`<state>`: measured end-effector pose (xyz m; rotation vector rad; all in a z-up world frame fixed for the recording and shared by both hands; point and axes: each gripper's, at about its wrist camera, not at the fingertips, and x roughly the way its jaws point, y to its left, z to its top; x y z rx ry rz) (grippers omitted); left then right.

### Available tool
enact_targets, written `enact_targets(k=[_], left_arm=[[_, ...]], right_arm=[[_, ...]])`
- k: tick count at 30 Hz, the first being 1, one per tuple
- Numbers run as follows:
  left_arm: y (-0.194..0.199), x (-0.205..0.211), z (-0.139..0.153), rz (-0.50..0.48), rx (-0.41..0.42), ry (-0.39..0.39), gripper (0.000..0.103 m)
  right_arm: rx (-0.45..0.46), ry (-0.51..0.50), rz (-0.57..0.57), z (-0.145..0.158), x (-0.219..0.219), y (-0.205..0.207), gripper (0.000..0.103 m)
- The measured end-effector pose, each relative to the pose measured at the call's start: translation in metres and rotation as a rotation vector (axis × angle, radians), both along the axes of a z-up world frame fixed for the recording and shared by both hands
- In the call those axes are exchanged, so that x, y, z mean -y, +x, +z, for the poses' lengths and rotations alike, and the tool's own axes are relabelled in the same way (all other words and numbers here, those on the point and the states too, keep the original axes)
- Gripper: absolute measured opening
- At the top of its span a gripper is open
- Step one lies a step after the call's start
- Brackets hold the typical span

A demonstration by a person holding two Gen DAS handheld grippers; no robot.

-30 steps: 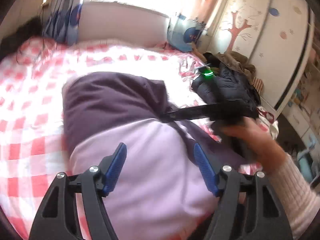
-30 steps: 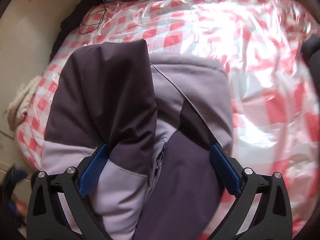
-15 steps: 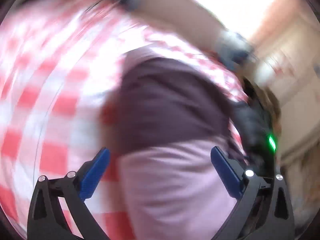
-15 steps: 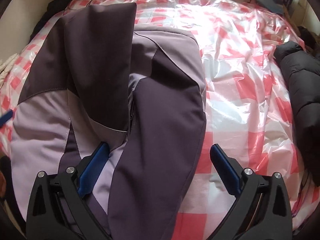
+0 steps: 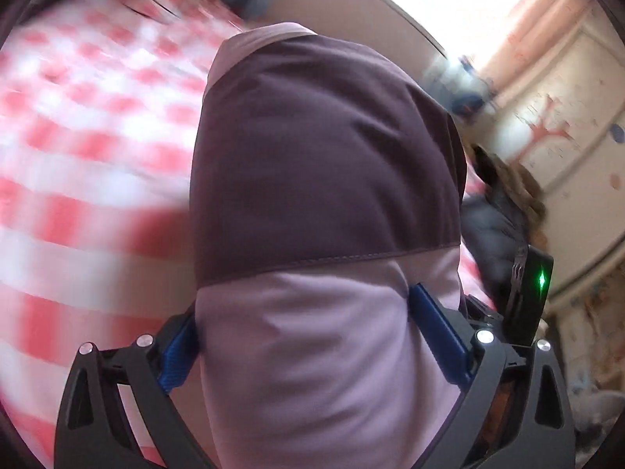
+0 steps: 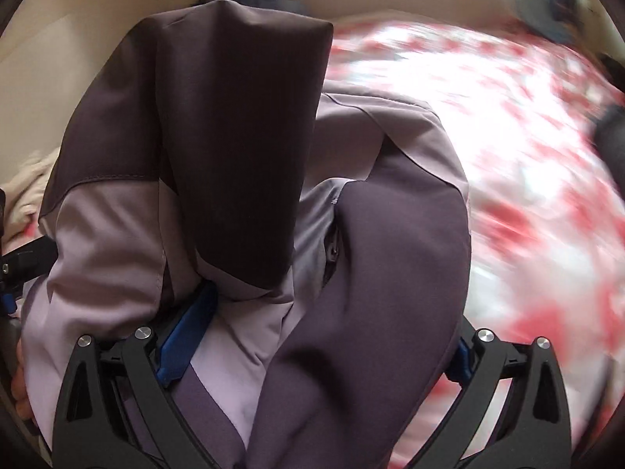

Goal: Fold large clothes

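A folded jacket in dark purple and pale lilac [image 5: 324, 179] fills the left wrist view and the right wrist view [image 6: 234, 164]. It is lifted off the bed. My left gripper [image 5: 308, 332] has its jaws wide apart, with the thick lilac end of the bundle between its blue pads [image 5: 437, 332]. My right gripper [image 6: 312, 336] is also wide open around the other end; the bundle hangs between its blue pads [image 6: 187, 332]. The right gripper's body with a green light [image 5: 541, 279] shows at the right of the left wrist view.
The bed has a red and white checked cover [image 5: 86, 148] under clear plastic [image 6: 527, 164]. A dark padded coat [image 5: 496, 219] lies at the bed's right side. A white wardrobe with a red tree picture [image 5: 547, 133] stands beyond. A pale cloth [image 6: 27, 183] lies at the left.
Both grippers have taken the folded jacket between their jaws and raised it off the bed. The views have swung; the background is blurred with motion.
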<state>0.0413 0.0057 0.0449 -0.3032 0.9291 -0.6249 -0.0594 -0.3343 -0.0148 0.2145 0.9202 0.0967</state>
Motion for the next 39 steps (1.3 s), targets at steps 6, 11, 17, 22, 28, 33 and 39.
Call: enact_targets(k=[6, 11, 17, 22, 28, 33, 39], left_arm=[[-0.010, -0.139, -0.006, 0.277, -0.040, 0.146, 0.094], [-0.022, -0.131, -0.022, 0.254, 0.055, 0.263, 0.094], [-0.033, -0.132, -0.023, 0.261, 0.122, 0.345, 0.095], [-0.033, -0.126, -0.020, 0.237, 0.136, 0.300, 0.096], [-0.039, -0.119, -0.022, 0.177, 0.142, 0.327, 0.096], [-0.048, -0.136, -0.014, 0.177, 0.118, 0.280, 0.096], [-0.048, -0.120, -0.020, 0.117, 0.121, 0.325, 0.097]], right_arm=[[-0.004, 0.151, 0.260, -0.040, -0.128, 0.043, 0.097], [-0.086, -0.023, 0.311, -0.017, -0.133, 0.041, 0.097], [0.086, -0.078, 0.219, 0.092, -0.142, 0.069, 0.097], [-0.001, -0.136, 0.127, 0.016, -0.168, 0.155, 0.097], [-0.104, 0.096, 0.078, -0.037, -0.126, 0.151, 0.097], [0.051, -0.053, 0.235, 0.040, -0.125, 0.055, 0.097], [-0.167, -0.227, 0.258, -0.030, -0.123, -0.007, 0.097]])
